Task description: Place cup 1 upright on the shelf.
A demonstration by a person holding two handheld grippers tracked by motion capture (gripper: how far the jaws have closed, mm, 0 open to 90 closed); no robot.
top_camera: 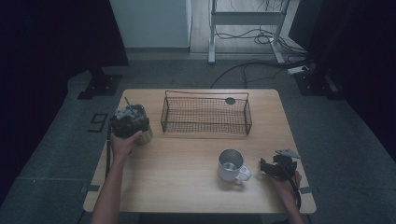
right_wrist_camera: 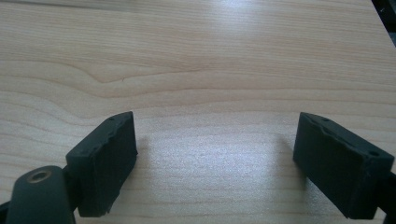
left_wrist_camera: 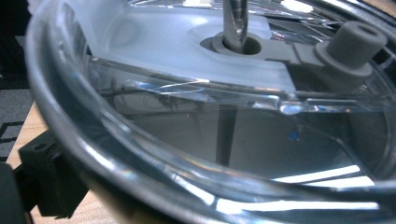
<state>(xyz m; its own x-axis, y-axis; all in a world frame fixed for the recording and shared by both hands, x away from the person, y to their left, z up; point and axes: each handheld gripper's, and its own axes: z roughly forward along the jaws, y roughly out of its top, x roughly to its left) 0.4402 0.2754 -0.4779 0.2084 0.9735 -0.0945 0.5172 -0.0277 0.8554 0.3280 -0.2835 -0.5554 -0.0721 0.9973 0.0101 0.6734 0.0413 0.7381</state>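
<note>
A wooden table (top_camera: 187, 182) seen from above, with a wire basket (top_camera: 206, 113) standing at its far middle; places below are given from that basket. Just to the basket's left stands a metal tumbler (top_camera: 145, 136) with a clear lid (left_wrist_camera: 196, 93) and a straw (left_wrist_camera: 235, 21) through the lid's hole. The left gripper (top_camera: 129, 121) sits on top of the tumbler, held by the person's left hand (top_camera: 124, 144). In the left gripper view the lid lies right up against the camera, with one black jaw beside the cup's wall — whether the jaws press on the cup cannot be told.

In front of the basket, toward the person and slightly right, stands a white mug (top_camera: 230, 165), handle turned right. Farther right of the mug, near the table's front right corner, the right gripper (top_camera: 270, 167) rests low over the wood. In the right gripper view its two black jaws stand apart with bare table between them — holding nothing.
</note>
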